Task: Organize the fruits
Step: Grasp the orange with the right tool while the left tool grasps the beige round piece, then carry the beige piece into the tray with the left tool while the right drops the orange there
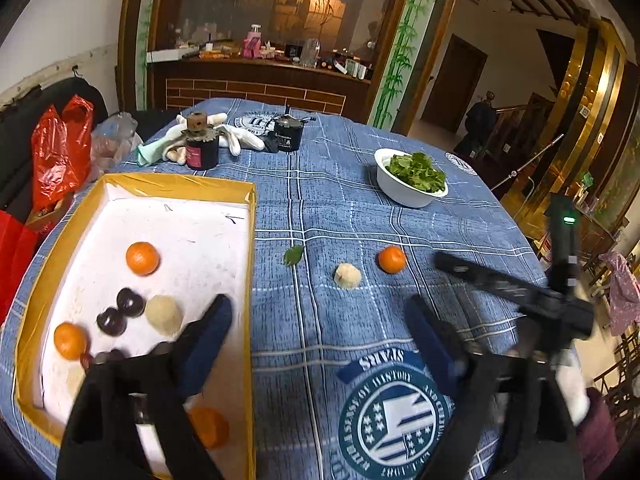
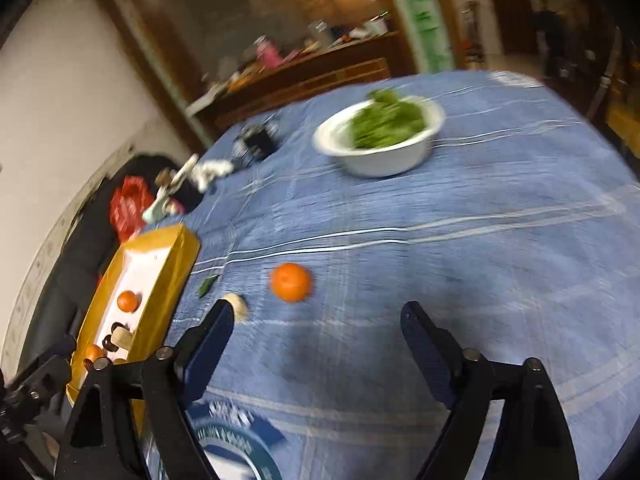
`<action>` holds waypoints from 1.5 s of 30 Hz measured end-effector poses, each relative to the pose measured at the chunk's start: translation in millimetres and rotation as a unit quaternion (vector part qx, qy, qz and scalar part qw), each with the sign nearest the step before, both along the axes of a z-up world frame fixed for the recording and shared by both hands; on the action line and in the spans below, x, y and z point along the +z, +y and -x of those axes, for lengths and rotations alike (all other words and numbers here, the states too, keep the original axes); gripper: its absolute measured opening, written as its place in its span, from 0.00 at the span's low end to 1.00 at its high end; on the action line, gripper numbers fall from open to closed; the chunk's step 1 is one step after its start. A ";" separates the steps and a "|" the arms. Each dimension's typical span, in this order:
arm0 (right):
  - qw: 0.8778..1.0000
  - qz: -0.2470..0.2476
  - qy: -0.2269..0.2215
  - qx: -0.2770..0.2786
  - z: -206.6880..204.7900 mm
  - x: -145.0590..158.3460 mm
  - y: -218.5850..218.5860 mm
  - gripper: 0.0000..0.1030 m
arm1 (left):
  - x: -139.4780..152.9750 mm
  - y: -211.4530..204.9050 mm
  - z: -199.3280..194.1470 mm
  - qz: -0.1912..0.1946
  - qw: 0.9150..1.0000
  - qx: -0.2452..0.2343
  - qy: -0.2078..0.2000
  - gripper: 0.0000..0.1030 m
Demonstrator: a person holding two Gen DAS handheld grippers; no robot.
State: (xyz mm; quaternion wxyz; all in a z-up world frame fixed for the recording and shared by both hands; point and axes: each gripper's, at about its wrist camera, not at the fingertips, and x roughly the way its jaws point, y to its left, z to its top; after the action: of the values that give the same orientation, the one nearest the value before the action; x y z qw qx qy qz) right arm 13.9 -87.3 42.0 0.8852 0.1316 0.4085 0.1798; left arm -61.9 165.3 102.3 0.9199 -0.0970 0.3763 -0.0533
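Crest print point(image 1: 394, 412) sharp only left-side

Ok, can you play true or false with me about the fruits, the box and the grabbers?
1. An orange sits on the blue tablecloth, outside the yellow box. True.
2. The white bowl is full of oranges. False: it holds green leaves.
3. The right gripper is squeezing a fruit. False: its jaws stand wide apart with nothing between them.
4. A pale round fruit lies on the cloth beside that orange, not touching it. True.
5. The yellow box holds no fruit. False: it holds oranges, dark fruits and a pale one.
6. The left gripper is open. True.
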 end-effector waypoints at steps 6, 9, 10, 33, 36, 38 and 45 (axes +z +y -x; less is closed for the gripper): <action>0.999 0.012 0.025 0.034 -42.5 -28.1 39.8 0.82 | 1.8 -2.4 -32.4 -0.001 1.000 -0.006 0.010 0.75; 0.998 0.023 0.040 0.049 -51.7 -41.6 49.4 0.46 | -8.6 -13.8 -51.8 -0.012 0.999 -0.017 0.035 0.75; 0.998 0.028 0.034 0.048 -50.3 -41.0 48.4 0.36 | -14.3 -19.0 -58.3 -0.017 0.999 -0.020 0.047 0.75; 0.998 -0.042 0.001 0.043 10.8 -4.1 -2.4 0.36 | -81.5 -61.6 -108.5 -0.088 0.990 -0.038 0.102 0.29; 0.998 -0.029 -0.014 0.053 24.0 6.9 7.7 0.36 | -57.1 -47.8 -88.0 -0.061 0.995 -0.030 0.074 0.30; 0.997 -0.025 -0.021 0.064 31.1 13.8 17.6 0.36 | -43.4 -35.8 -72.9 -0.039 0.997 -0.024 0.059 0.30; 0.990 -0.022 -0.038 0.135 62.5 32.7 79.2 0.37 | -13.9 50.8 -6.5 -0.010 0.997 0.071 0.018 0.30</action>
State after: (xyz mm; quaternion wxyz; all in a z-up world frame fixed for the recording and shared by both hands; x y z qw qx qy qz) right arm -48.6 -8.1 74.8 0.8646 0.0873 0.3845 0.3115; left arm -55.3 216.1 88.3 0.9155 -0.1154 0.3851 0.0170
